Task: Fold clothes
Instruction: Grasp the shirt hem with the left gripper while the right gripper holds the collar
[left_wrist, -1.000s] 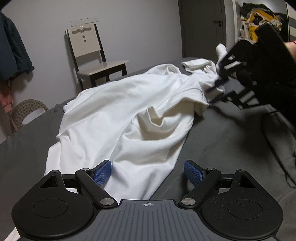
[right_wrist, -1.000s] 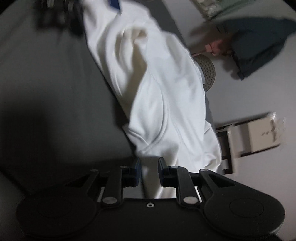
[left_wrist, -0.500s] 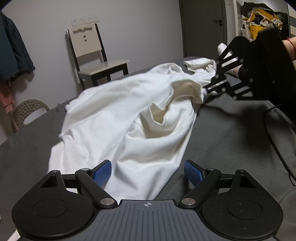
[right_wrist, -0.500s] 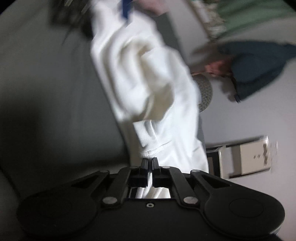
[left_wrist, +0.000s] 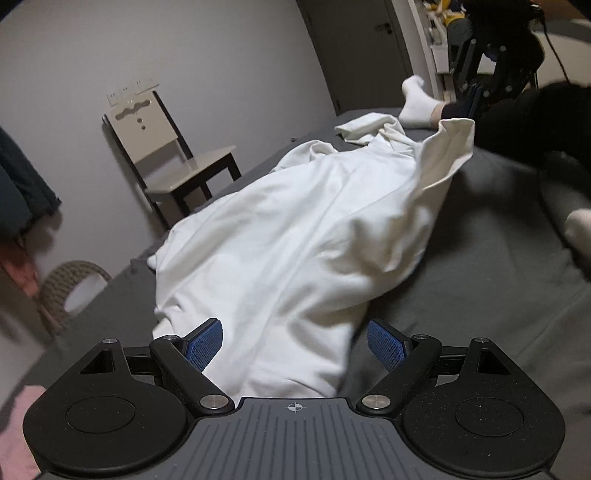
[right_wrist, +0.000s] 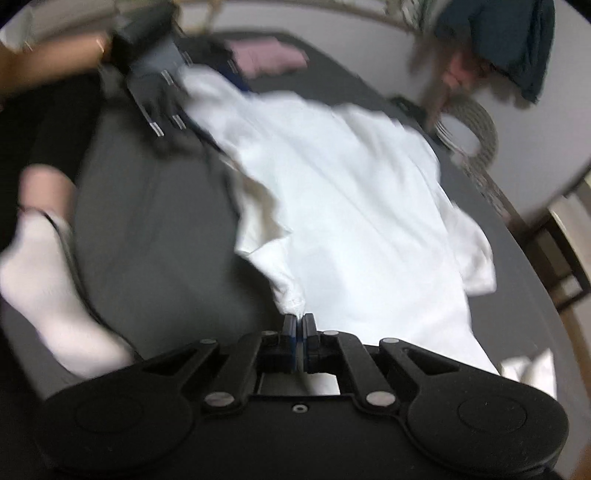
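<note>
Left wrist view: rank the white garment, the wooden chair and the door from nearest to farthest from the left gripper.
1. White garment, lying between the open left gripper fingers.
2. Wooden chair, upper left by the wall.
3. Door, far back, right of centre.

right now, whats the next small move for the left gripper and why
Probably close the left gripper on the near edge of the white garment. Its jaws stand open with cloth lying between the blue pads, while the right gripper is shut on the far corner, lifted off the grey bed. Both ends need holding to spread it.
</note>
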